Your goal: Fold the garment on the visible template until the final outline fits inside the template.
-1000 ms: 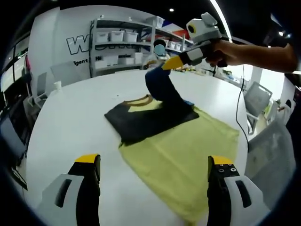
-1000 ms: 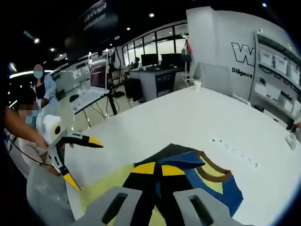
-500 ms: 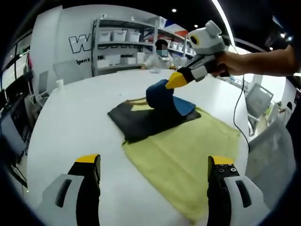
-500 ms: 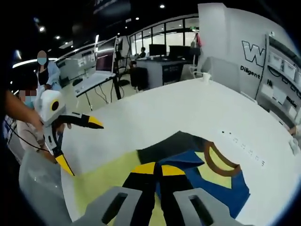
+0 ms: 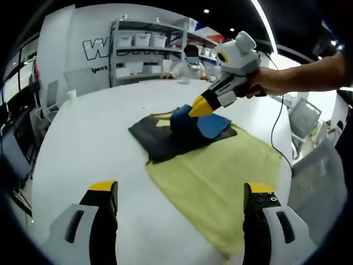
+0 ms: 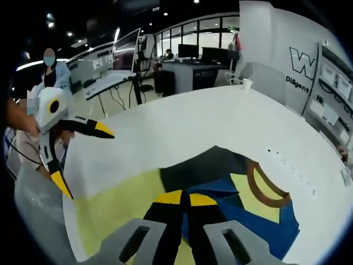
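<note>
On the white table [image 5: 83, 143], right tongs [image 6: 186, 197] pinch the garment's [image 5: 165, 141] blue sleeve [image 6: 259, 221].

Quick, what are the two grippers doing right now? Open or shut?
Left gripper: open, holding nothing, above the table.
Right gripper: shut on the blue fold of the garment.

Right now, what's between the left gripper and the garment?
In the left gripper view, bare white table lies between the open left gripper and the yellow garment. The right gripper pinches the garment's blue sleeve farther off.
</note>
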Action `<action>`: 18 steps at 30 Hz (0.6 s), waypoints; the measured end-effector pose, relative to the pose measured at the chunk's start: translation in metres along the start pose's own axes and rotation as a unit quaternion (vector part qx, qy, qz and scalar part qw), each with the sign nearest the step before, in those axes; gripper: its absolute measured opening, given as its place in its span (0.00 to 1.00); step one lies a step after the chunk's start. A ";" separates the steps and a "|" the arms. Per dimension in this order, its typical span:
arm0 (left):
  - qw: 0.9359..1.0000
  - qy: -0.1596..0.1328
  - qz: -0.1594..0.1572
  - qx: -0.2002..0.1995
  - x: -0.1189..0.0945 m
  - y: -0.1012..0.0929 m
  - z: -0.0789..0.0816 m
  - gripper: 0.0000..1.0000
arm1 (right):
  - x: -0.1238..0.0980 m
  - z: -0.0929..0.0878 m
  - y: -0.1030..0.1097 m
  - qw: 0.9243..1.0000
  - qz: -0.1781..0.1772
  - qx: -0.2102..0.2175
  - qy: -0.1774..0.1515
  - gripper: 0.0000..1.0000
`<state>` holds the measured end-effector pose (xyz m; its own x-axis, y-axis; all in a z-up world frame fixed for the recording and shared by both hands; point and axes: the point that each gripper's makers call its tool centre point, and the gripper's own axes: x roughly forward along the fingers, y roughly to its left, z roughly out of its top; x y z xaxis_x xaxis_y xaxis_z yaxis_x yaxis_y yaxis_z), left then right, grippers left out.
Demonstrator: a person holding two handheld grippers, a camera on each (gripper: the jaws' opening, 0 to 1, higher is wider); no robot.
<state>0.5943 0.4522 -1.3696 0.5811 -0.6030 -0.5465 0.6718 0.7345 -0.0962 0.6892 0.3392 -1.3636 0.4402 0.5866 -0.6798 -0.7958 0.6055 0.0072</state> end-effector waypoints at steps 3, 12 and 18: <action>1.000 0.001 0.001 -0.002 0.000 0.001 -0.002 0.99 | 0.007 -0.004 0.003 1.000 0.003 0.001 0.009 0.00; 1.000 0.002 0.002 -0.005 0.000 0.002 -0.003 0.99 | 0.029 -0.014 0.013 0.999 0.002 -0.015 0.038 0.00; 1.000 0.005 0.006 -0.011 -0.002 0.008 -0.008 0.99 | 0.040 -0.008 0.016 0.999 -0.001 -0.030 0.040 0.00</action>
<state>0.5941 0.4617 -1.3760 0.5845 -0.5914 -0.5555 0.6549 0.7481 -0.1074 0.6906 0.3682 -1.3970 0.4097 0.5393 -0.7357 -0.8195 0.5719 -0.0371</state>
